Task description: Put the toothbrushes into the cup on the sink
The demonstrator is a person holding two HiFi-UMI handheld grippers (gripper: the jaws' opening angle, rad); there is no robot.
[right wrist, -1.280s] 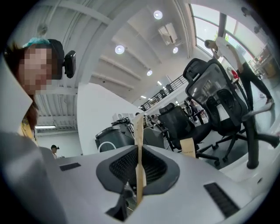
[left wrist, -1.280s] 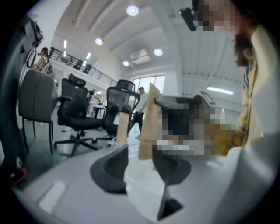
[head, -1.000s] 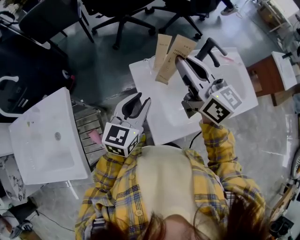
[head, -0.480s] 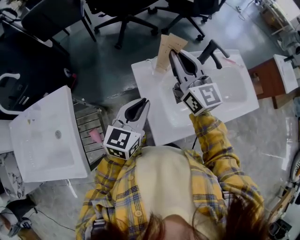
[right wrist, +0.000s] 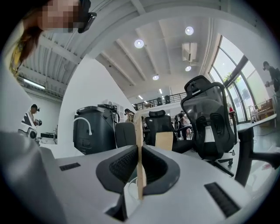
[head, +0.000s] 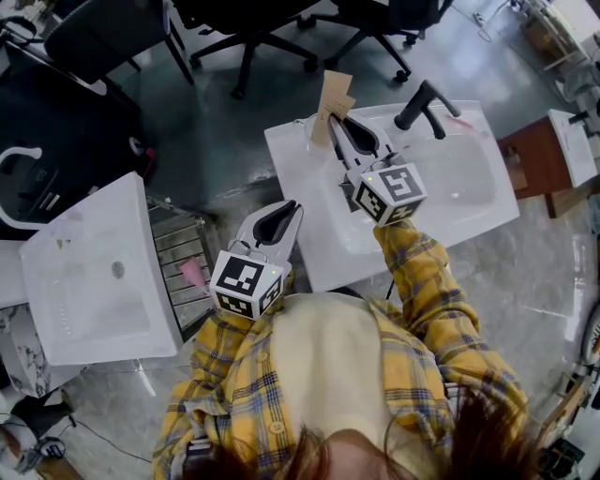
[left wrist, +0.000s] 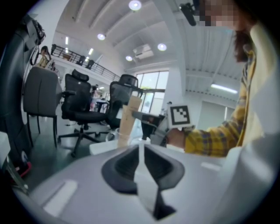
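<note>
My right gripper (head: 336, 122) is shut on a toothbrush in a brown paper sleeve (head: 335, 86), held upright over the clear cup (head: 311, 126) at the back left corner of the white sink (head: 450, 178). A second brown sleeve (head: 322, 122) stands in the cup. In the right gripper view the held sleeve (right wrist: 139, 148) shows edge-on between the pads, with the cup rim (right wrist: 130, 188) below. My left gripper (head: 289, 208) hovers off the sink's front left corner. Its jaws have just been closing and now stand shut with nothing between them (left wrist: 141, 146).
A black faucet (head: 422, 101) stands at the sink's back edge. A second white sink (head: 94, 272) lies to the left, with a metal rack and a pink item (head: 190, 272) between the two. Black office chairs (head: 253, 28) stand beyond the sinks.
My right gripper has come down and back toward the cup with the sleeve. The left gripper's jaws went from open to shut and it stayed in place.
</note>
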